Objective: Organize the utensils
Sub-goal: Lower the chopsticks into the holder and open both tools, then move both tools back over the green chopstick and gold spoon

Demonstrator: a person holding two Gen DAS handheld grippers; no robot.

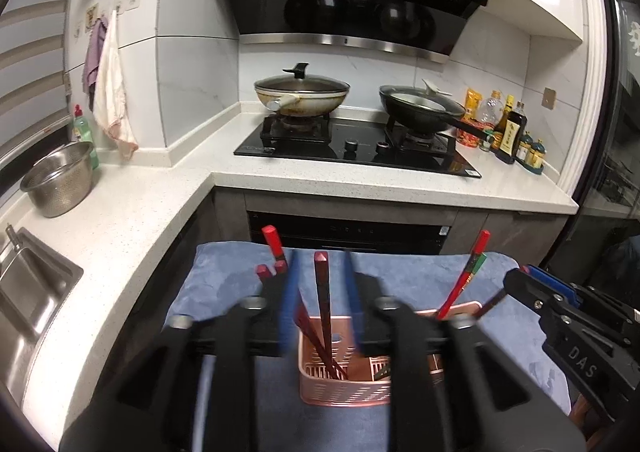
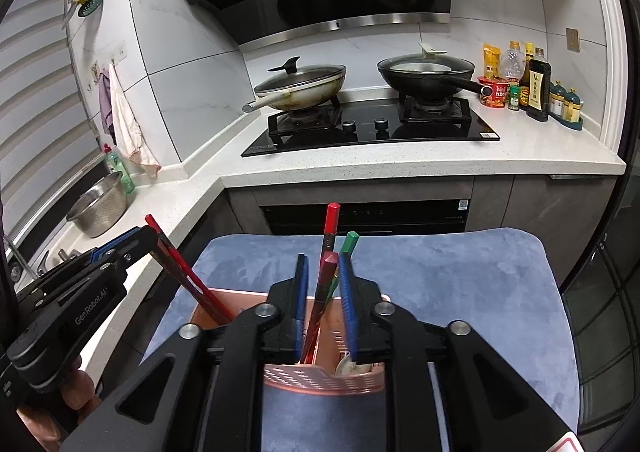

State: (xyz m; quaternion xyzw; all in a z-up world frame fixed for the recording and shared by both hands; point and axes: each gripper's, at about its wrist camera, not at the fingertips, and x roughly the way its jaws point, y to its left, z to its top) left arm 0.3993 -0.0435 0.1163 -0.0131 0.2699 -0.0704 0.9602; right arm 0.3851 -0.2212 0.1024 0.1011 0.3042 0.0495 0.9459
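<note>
The left tool (image 1: 320, 272) is smeared by motion blur in its own view, so its blue pads (image 1: 289, 292) read as streaks, and its lower body hides the near part of the pink basket (image 1: 340, 384). The basket stands on a blue cloth (image 1: 224, 276); what carries the cloth is covered. Seen from the right wrist, the left tool (image 2: 154, 242) reaches in from the left edge with its jaws apart and dark red chopsticks (image 2: 188, 280) passing between them, leaning down into the basket's (image 2: 324, 378) left compartment; whether the pads press them I cannot tell. In the left view a dark chopstick (image 1: 322, 292) stands upright between the pads, apart from both. The right tool (image 2: 324, 272) is released, its jaws spread around a bundle of red and green chopsticks (image 2: 330, 272) that rises out of the basket directly under it, touching neither pad clearly. A pale round object (image 2: 346, 366) low in the basket is half hidden by the tool frame. Behind, a counter (image 2: 400, 160) carries the hob and two lidded pans
</note>
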